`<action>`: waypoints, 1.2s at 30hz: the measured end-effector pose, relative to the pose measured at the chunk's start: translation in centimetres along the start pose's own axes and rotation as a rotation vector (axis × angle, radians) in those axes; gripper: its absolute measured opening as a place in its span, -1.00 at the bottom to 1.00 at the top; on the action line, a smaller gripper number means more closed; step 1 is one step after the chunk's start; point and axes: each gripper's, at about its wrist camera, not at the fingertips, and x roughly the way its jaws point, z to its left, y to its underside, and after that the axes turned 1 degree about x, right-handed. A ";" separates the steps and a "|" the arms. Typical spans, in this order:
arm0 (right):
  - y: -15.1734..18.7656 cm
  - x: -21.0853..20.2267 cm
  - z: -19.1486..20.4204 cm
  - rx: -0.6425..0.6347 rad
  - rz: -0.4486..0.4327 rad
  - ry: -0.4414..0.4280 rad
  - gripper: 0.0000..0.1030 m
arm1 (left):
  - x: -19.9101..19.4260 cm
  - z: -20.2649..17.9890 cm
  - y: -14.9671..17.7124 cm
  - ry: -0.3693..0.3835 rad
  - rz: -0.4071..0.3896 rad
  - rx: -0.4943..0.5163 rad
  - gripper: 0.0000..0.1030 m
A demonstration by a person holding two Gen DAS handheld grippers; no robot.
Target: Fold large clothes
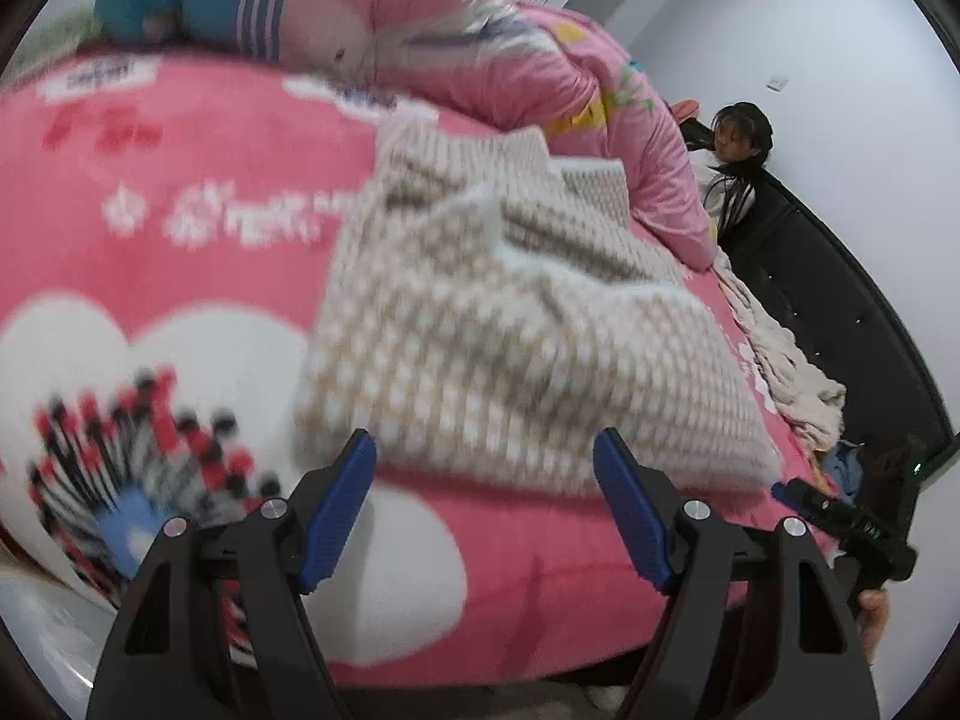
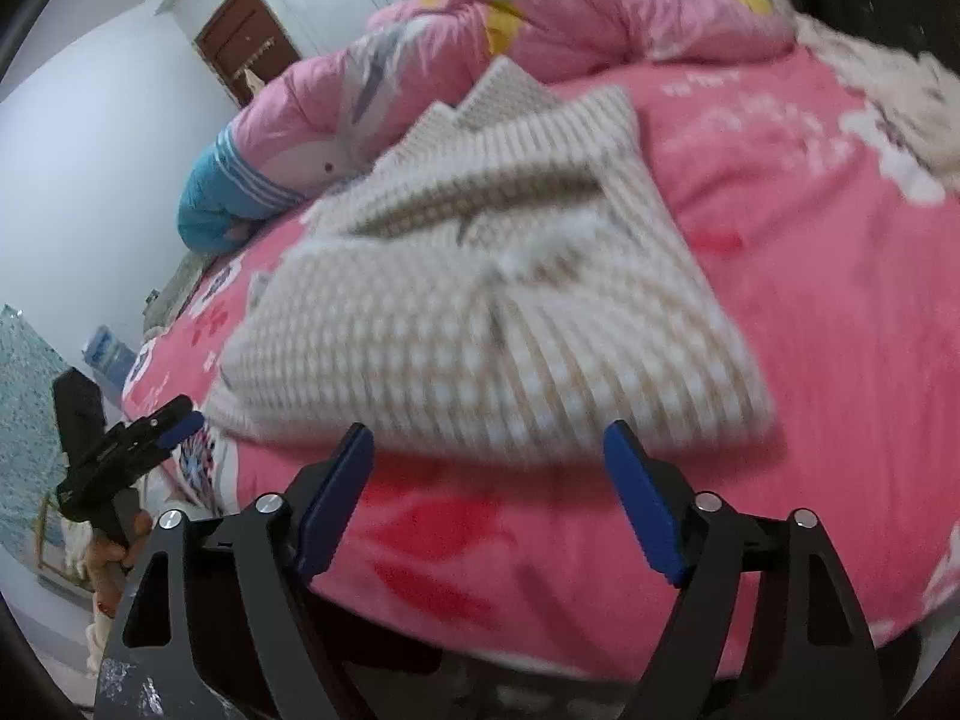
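Beige-and-white checked sweater (image 1: 516, 324) lies folded on the bed, on the pink blanket (image 1: 180, 180), near its front edge. Left gripper (image 1: 486, 468): fingers (image 1: 336, 510) apart, nothing between them, just short of the sweater's near edge. Right gripper (image 2: 489, 456): same, fingers (image 2: 642, 510) apart and empty. Blanket has white lettering, too blurred to read. Pink quilt (image 1: 480, 48) bunched behind the sweater. Person (image 1: 732, 162) at the far side of the bed, mostly hidden by the quilt. Both views motion-blurred.
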 end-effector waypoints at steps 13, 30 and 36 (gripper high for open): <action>-1.1 1.9 -7.8 0.326 -0.099 -0.094 0.42 | 2.3 6.3 -0.5 0.230 -0.091 -0.332 0.42; -5.5 -2.7 -4.1 0.185 -0.281 -0.025 -0.84 | -1.9 -2.6 -3.6 -0.148 -0.233 0.167 -0.80; -3.8 -6.0 -3.7 0.171 -0.287 -0.065 -0.85 | -6.2 -3.2 -2.1 -0.095 -0.220 0.194 -0.81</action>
